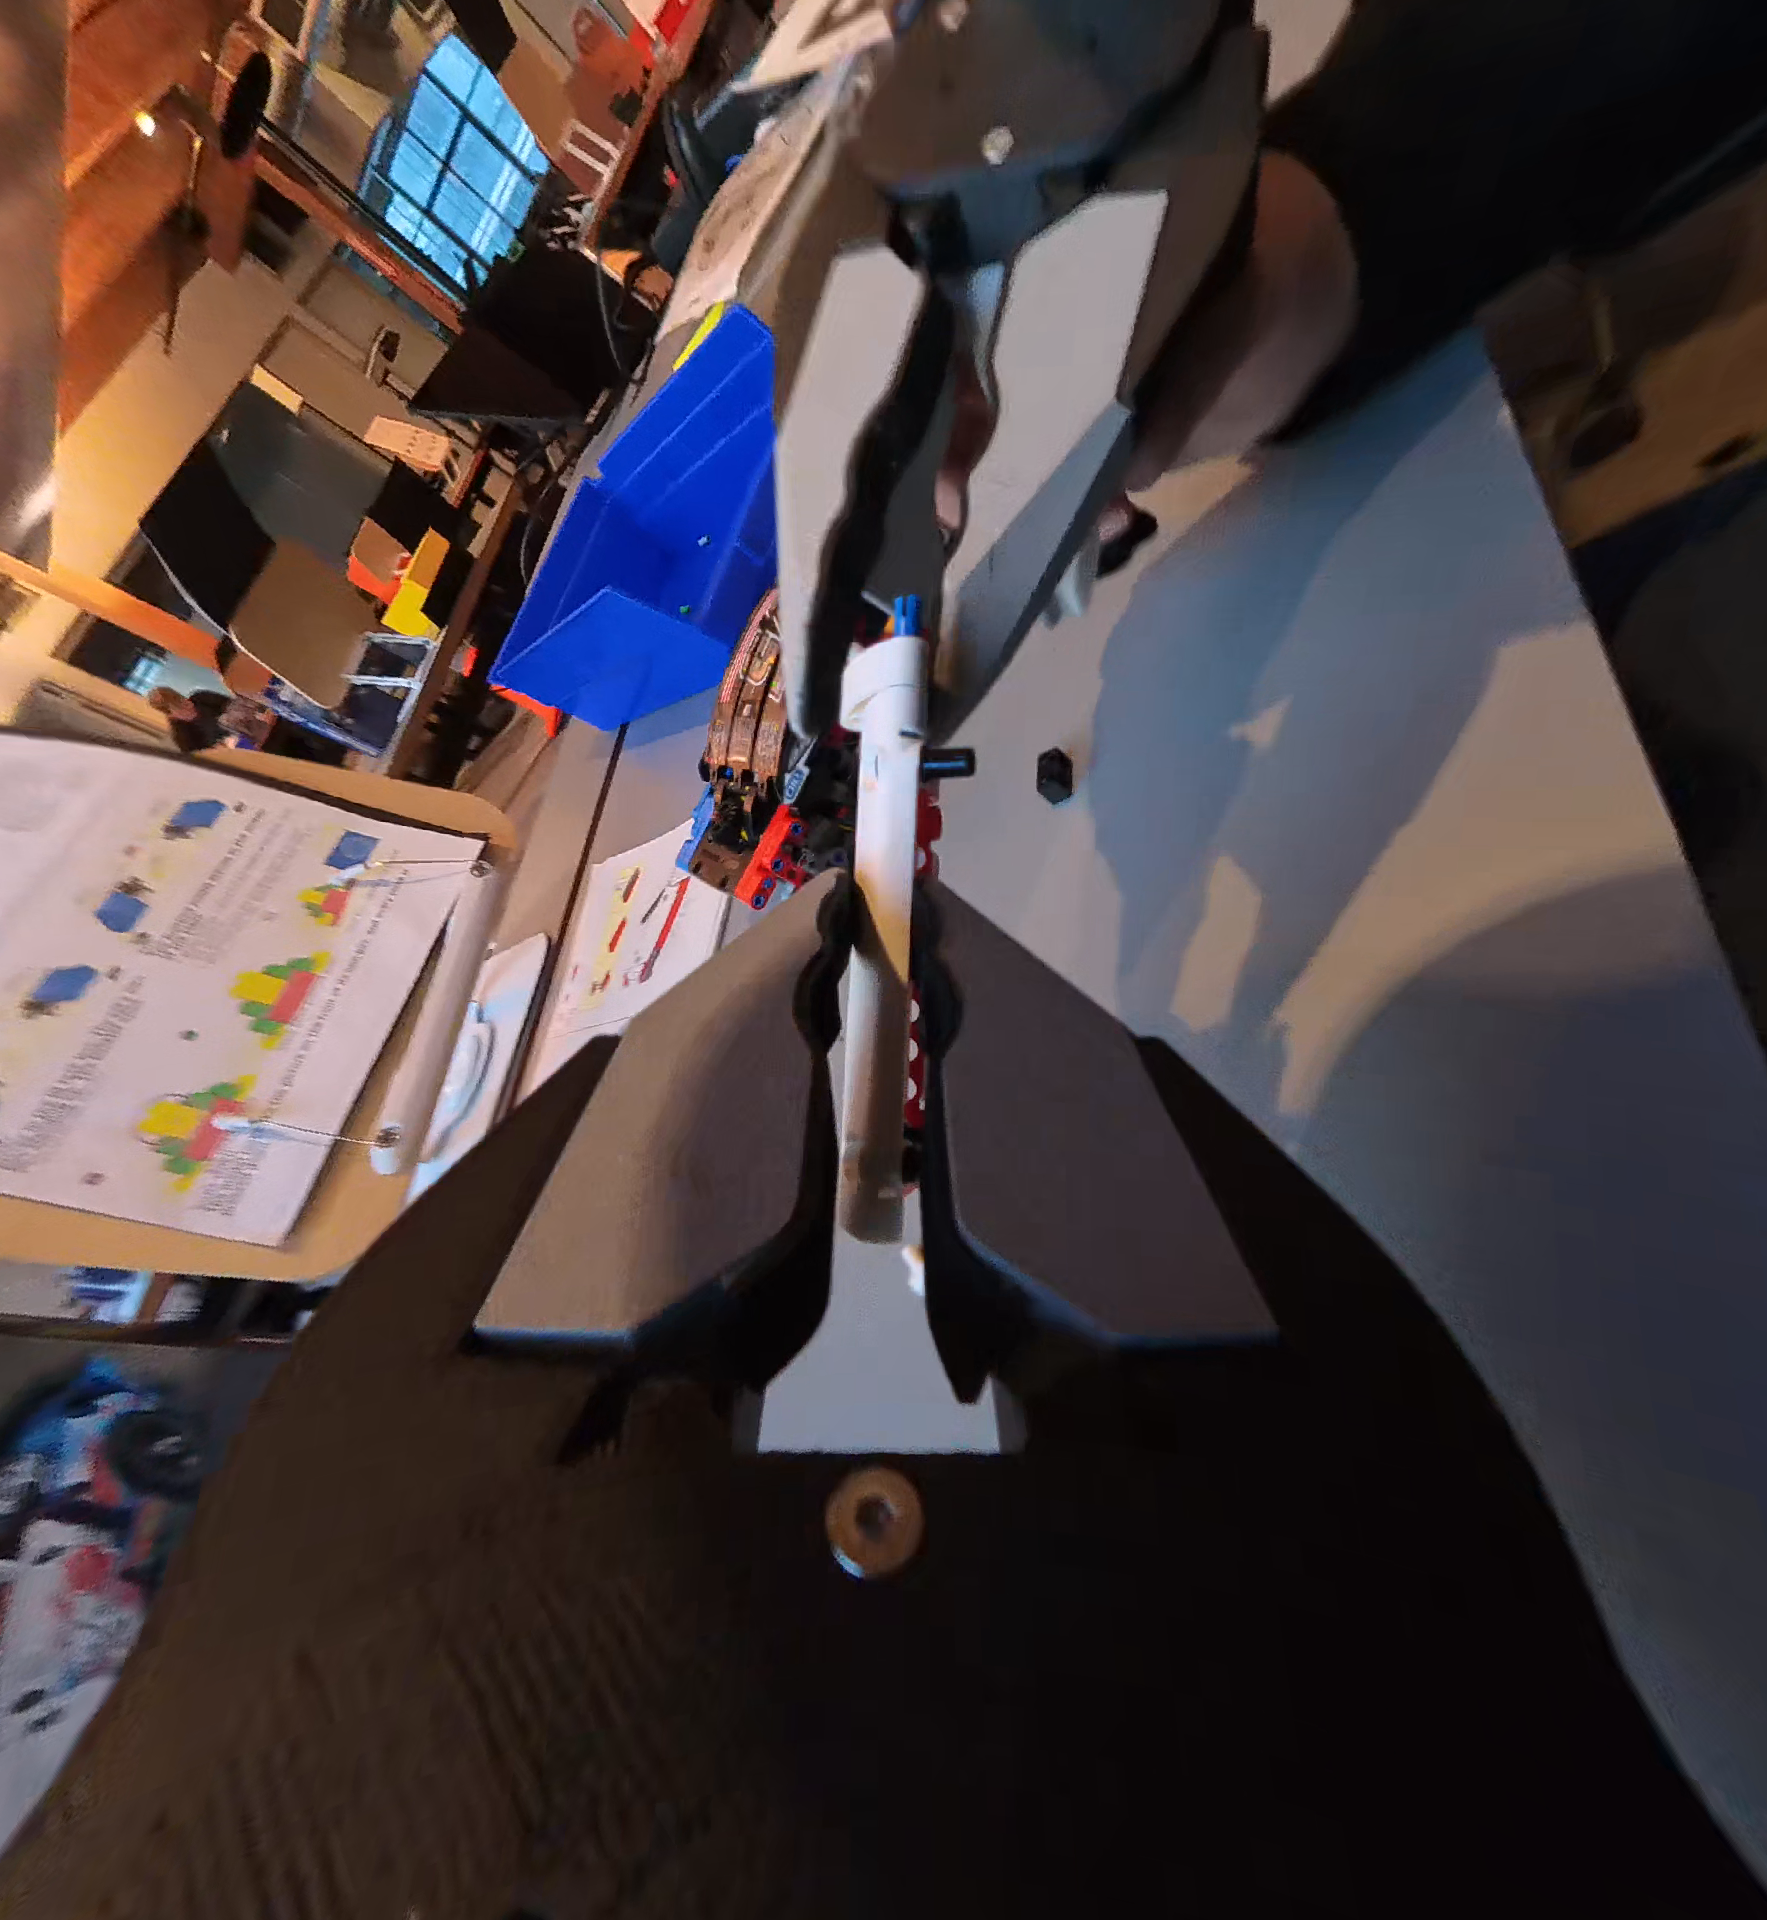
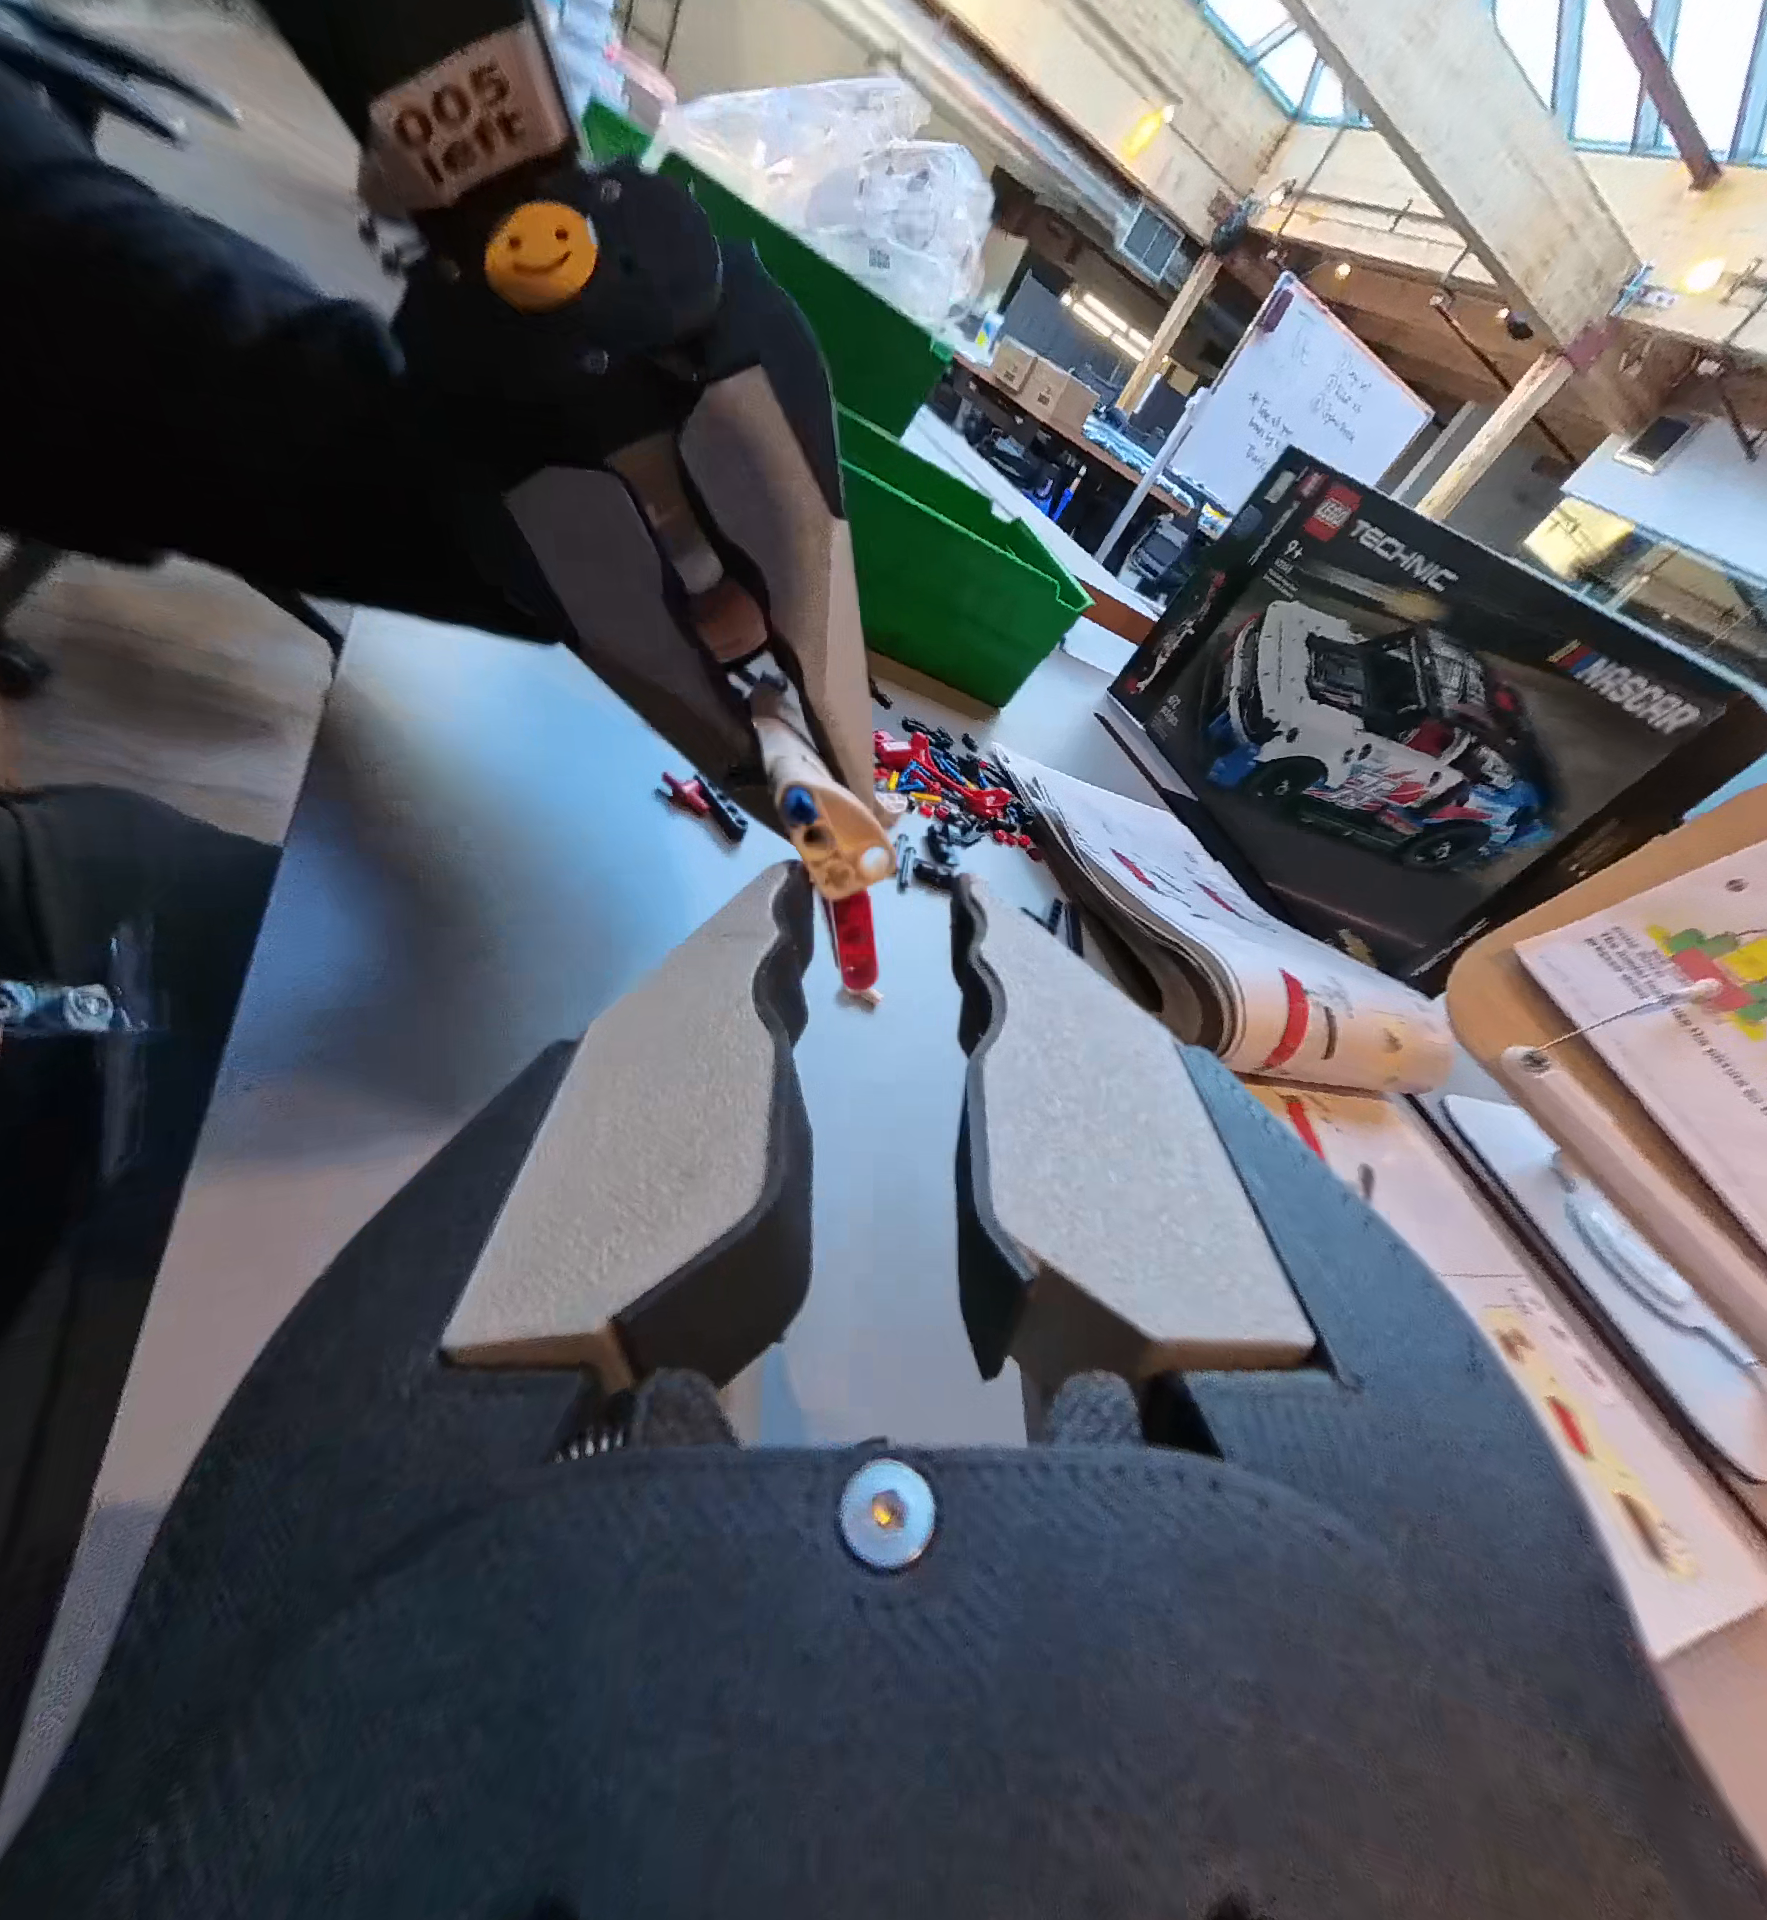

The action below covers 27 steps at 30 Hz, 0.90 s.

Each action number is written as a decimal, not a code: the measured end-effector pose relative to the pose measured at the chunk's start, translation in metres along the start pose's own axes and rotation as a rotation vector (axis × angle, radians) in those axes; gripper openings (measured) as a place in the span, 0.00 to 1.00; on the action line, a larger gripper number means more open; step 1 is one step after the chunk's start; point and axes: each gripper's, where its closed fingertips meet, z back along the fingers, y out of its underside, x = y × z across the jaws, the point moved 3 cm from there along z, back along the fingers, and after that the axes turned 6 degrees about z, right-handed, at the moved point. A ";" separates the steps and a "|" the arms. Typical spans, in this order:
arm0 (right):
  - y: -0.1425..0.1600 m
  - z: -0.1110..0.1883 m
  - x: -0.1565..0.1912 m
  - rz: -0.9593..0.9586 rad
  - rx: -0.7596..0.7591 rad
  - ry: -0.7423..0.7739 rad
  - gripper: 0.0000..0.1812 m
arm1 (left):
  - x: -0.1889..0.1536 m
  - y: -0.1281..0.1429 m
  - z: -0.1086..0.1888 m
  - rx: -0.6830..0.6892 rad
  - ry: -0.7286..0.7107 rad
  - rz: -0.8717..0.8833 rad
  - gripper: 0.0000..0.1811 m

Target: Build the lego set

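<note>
**White beam held over the table**

The left gripper (image 1: 884,914) was clamped on a long white lego beam (image 1: 884,997) backed by a red beam (image 2: 851,951), above the grey table (image 2: 505,831). The right gripper (image 2: 879,894) stood agape just beside the beam's tip, holding nothing. Loose lego pieces (image 2: 946,790) lay beyond.

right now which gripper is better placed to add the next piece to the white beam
Right. The right gripper is open and empty, facing the beam's end. The left gripper is shut on the white beam, so it can only steady it.
</note>
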 end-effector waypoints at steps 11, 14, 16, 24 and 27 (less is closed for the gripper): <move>-0.007 -0.002 0.012 0.333 0.129 0.029 0.08 | -0.006 -0.007 -0.001 0.049 -0.032 -0.140 0.04; -0.006 -0.001 0.011 0.279 0.129 0.010 0.09 | -0.005 -0.009 -0.001 0.068 -0.068 -0.190 0.03; -0.006 -0.001 0.011 0.252 0.121 0.000 0.08 | -0.004 -0.010 -0.001 0.079 -0.084 -0.215 0.03; -0.005 -0.001 0.011 0.225 0.102 -0.001 0.08 | -0.004 -0.011 -0.002 0.085 -0.104 -0.230 0.04; -0.004 -0.002 0.011 0.213 0.101 -0.004 0.08 | -0.004 -0.010 -0.003 0.093 -0.114 -0.245 0.04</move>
